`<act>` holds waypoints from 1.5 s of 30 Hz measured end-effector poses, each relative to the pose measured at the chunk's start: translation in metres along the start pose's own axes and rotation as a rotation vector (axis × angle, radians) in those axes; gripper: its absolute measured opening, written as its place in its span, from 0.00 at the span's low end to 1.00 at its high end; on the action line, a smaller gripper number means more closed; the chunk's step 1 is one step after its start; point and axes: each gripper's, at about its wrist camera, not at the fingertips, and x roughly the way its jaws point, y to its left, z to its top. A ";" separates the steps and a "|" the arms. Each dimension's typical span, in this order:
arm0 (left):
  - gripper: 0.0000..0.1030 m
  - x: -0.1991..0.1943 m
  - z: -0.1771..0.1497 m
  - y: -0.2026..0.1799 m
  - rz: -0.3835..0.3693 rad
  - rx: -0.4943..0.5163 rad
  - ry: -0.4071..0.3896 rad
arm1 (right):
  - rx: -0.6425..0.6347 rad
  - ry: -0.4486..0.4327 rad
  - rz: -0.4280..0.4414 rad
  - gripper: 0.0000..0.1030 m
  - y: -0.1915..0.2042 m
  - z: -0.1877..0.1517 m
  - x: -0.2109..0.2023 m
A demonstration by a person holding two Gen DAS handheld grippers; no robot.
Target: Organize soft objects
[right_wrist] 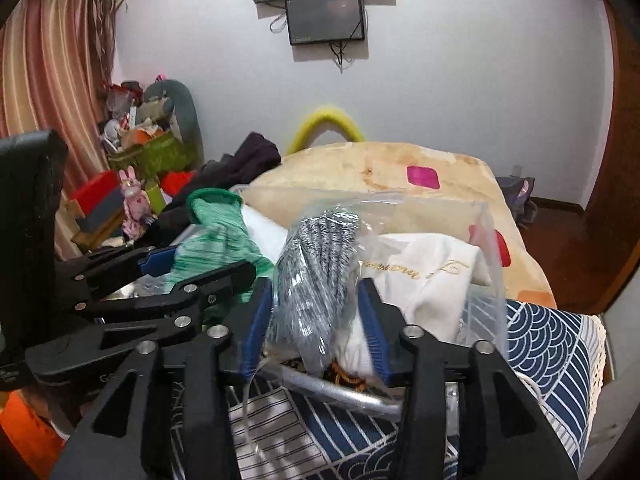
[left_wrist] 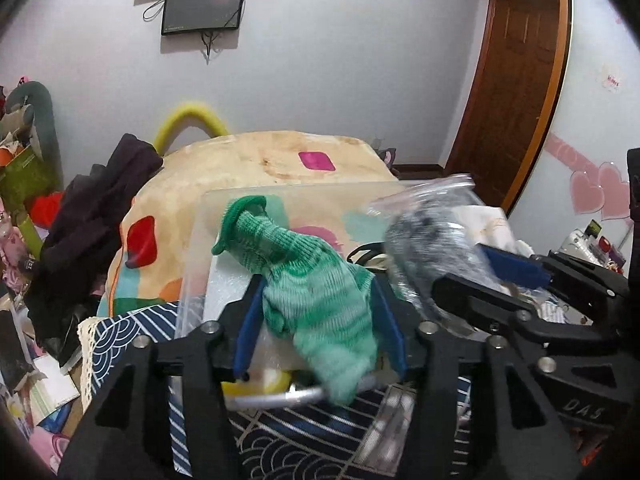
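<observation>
My left gripper [left_wrist: 318, 312] is shut on a green knit sock [left_wrist: 308, 276], held up with its cuff pointing away; it also shows in the right wrist view [right_wrist: 216, 240]. My right gripper [right_wrist: 314, 324] is shut on a clear plastic bag [right_wrist: 440, 232] with a grey-and-white sock [right_wrist: 316, 264] inside it. In the left wrist view the right gripper [left_wrist: 492, 276] holds that bag [left_wrist: 432, 216] just right of the green sock. A second clear bag [left_wrist: 224, 240] lies behind the green sock.
A blue-and-white patterned cloth [right_wrist: 548, 340] covers the surface below. A white fabric pouch [right_wrist: 436, 276] lies under the bag. Beyond is a bed with a colourful blanket [left_wrist: 280, 160] and dark clothes [left_wrist: 96, 220]. Cluttered boxes [right_wrist: 160, 152] stand at the left, a door [left_wrist: 516, 80] at the right.
</observation>
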 end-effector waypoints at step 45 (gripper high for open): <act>1.00 -0.209 -0.066 -0.071 0.082 0.056 -0.443 | -0.002 -0.460 -0.118 1.00 0.022 -0.056 -0.181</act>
